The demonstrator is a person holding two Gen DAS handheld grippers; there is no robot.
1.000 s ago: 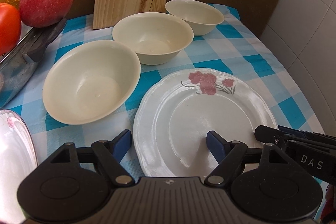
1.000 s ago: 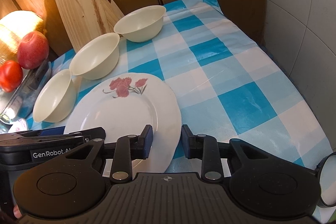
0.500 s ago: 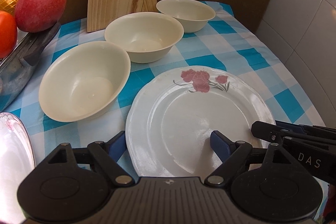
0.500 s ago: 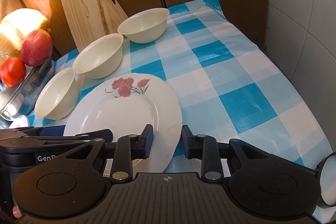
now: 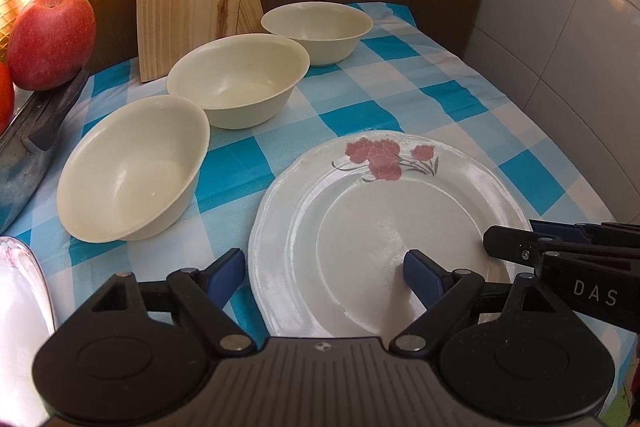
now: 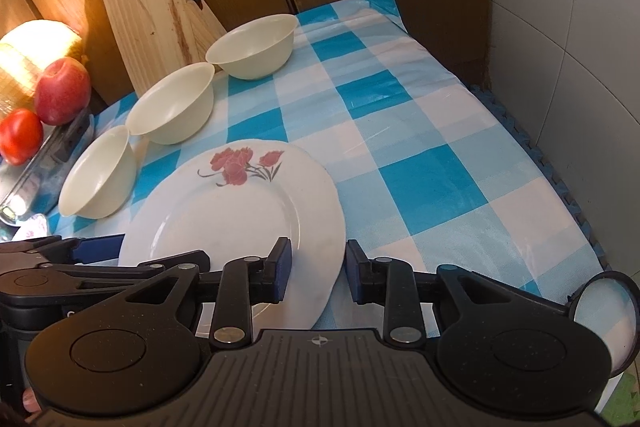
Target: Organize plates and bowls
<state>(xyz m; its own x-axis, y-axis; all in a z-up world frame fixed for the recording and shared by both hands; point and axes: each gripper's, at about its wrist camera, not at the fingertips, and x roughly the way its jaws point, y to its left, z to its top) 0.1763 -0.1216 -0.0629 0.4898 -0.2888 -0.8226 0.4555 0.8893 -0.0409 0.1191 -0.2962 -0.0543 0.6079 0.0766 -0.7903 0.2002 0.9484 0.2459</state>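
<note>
White round ceramic plate with red flower print (image 5: 384, 227) lies flat on the blue-and-white checked tablecloth (image 6: 420, 155); the flower motif sits at its far rim, pointing toward the wooden knife block (image 6: 156, 11); no long axis, it's round. Left gripper (image 5: 324, 269) is spread wide across the plate's near-left rim, one blue pad outside the edge, the other over the plate's well, nothing clamped. Right gripper (image 6: 316, 269) straddles the plate's near-right rim, jaws apart with a gap each side, not pinching. Three cream round bowls run in a diagonal row from the plate's left toward the knife block: near bowl (image 5: 132, 171), middle bowl (image 5: 240, 79), far bowl (image 5: 318, 31). All upright and empty; near and middle rims look touching or just beside each other, can't tell which. Left of the near bowl, a metal tray (image 5: 24, 147) carries a red apple (image 5: 50, 33) and a tomato (image 6: 20, 135). Another white plate's rim (image 5: 20, 307) shows at the lower-left edge in the left wrist view.
</note>
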